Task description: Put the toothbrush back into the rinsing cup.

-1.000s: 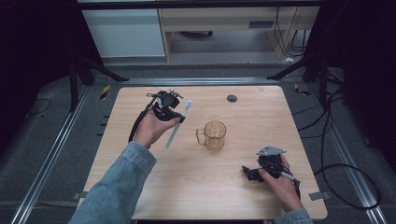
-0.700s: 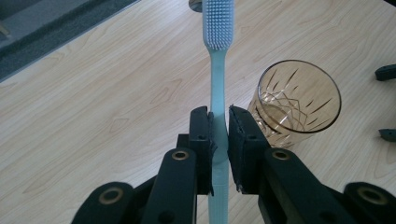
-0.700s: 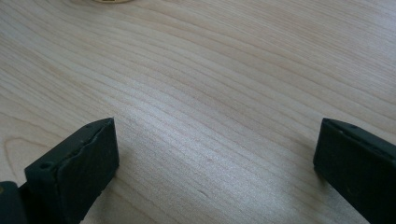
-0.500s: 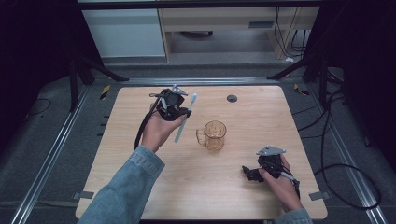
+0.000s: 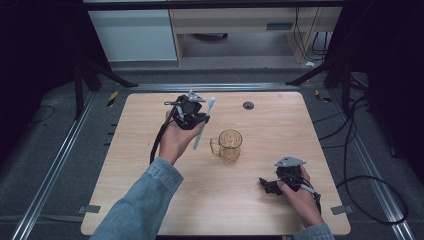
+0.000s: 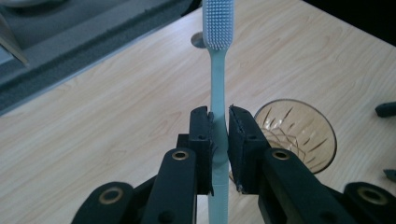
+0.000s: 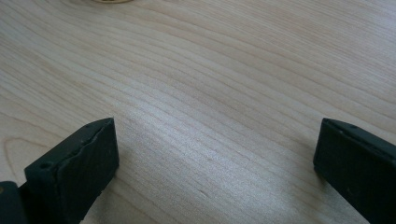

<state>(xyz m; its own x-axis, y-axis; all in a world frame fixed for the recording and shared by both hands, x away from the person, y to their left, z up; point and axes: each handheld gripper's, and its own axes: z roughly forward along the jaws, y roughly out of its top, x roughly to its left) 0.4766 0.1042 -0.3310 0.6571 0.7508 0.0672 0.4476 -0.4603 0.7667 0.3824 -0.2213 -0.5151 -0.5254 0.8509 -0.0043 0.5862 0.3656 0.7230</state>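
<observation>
The left gripper (image 5: 199,119) clamps a toothbrush (image 6: 217,98) bristles-up, apparently bound for the amber glass mug (image 5: 230,145), while the right gripper (image 5: 267,185) rests open near the table's (image 5: 300,125) right edge

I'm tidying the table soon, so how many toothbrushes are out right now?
1. The toothbrush is clamped in the left gripper, held above the table beside the glass mug.
</observation>
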